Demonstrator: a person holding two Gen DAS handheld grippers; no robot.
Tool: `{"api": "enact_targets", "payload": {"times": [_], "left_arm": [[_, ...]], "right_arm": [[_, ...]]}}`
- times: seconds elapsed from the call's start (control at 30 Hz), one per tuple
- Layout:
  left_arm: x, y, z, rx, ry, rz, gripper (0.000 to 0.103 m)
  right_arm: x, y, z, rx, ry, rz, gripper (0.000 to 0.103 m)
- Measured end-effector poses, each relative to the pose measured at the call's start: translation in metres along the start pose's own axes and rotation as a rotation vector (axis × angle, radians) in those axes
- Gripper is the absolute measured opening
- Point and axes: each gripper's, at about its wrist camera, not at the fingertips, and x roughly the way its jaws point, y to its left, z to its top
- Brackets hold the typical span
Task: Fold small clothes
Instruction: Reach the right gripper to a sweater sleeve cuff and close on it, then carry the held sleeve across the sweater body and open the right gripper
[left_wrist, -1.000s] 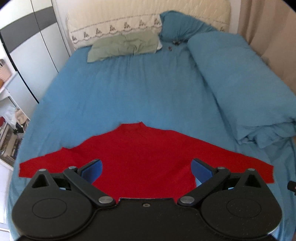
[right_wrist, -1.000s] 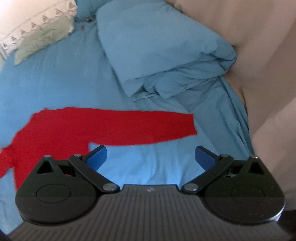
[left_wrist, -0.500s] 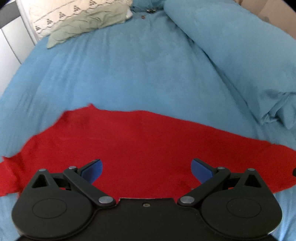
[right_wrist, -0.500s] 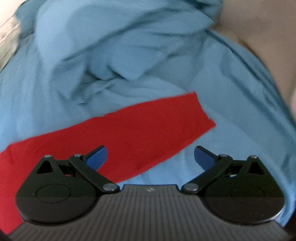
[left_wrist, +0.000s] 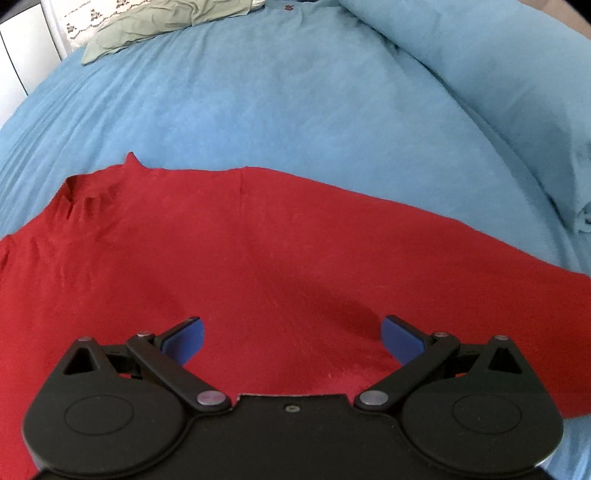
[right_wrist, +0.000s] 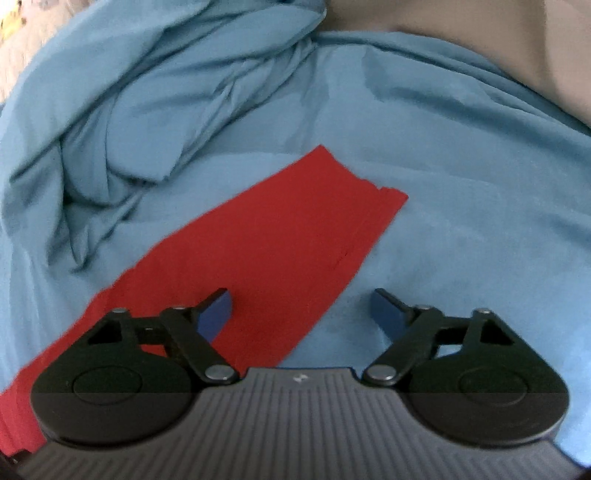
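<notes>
Blue pads on our left gripper (left_wrist: 291, 338) stand wide apart and hold nothing, low over the body of the red top (left_wrist: 258, 258), which lies spread flat on the blue bedsheet (left_wrist: 295, 110). Our right gripper (right_wrist: 301, 310) is equally wide and empty, straddling the near edge of the sleeve (right_wrist: 280, 236), one pad over cloth and one over sheet, placed, we judge, to pinch that edge and fold it inward. Beyond bunches the duvet (right_wrist: 155, 103).

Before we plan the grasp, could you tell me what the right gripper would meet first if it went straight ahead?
Most likely the red sleeve: the open right gripper points at its lower edge, blue sheet beside it.
</notes>
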Motion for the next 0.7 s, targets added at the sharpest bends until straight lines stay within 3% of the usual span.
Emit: {"api": "enact_targets", "payload": {"times": [0.17, 0.27, 0.3, 0.5, 0.6, 0.7], "left_arm": [[0.021, 0.004, 0.004, 0.01, -0.015, -0.022, 0.103], [0.03, 0.008, 0.006, 0.013, -0.018, -0.04, 0.103], [0.032, 0.009, 0.006, 0.023, -0.019, -0.042, 0.103], [0.033, 0.016, 0.018, 0.049, 0.014, -0.085, 0.103], [0.015, 0.041, 0.024, 0.015, 0.0, -0.134, 0.103], [-0.009, 0.083, 0.032, -0.035, -0.026, -0.132, 0.103]], "right_arm": [[0.002, 0.002, 0.005, 0.024, -0.05, 0.016, 0.065], [0.005, 0.004, 0.007, 0.027, -0.074, 0.01, 0.032], [0.004, 0.004, 0.008, 0.033, -0.081, 0.014, 0.026], [-0.03, 0.033, 0.01, -0.017, -0.152, 0.069, 0.022], [-0.058, 0.065, 0.008, -0.063, -0.19, 0.168, 0.022], [-0.089, 0.109, 0.0, -0.135, -0.217, 0.311, 0.022]]}}
